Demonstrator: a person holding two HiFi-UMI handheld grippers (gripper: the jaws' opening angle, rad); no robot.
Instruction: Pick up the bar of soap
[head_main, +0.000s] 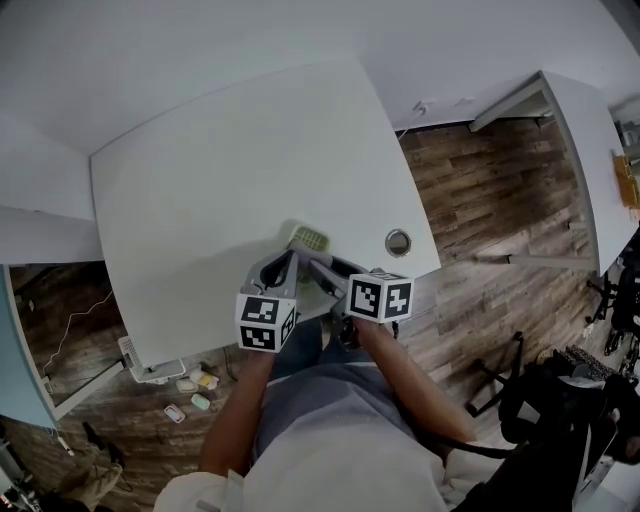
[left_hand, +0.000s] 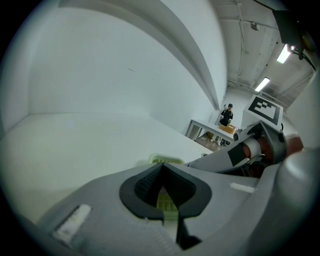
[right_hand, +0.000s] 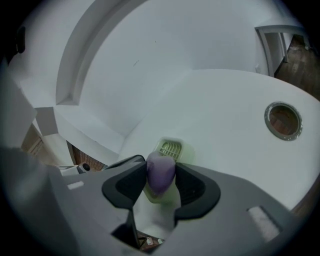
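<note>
Your right gripper (right_hand: 161, 166) is clamped on the soap (right_hand: 160, 176): both pads squeeze the purple bar, which stands on end between them. Just below and behind it sits the green dish (right_hand: 169, 148), its slatted top showing. Whether the bar's lower end touches the dish, I can't tell. Your left gripper (left_hand: 161, 168) has its jaws pressed together with nothing between the pads. Its tips are down by the dish's near rim, and green shows through the gap under them. In the head view both grippers meet at the dish, close to the front edge of the bench (head_main: 200, 200), their tips just beside each other. A round grommet (head_main: 398, 242) lies right of the dish, apart from it.
</note>
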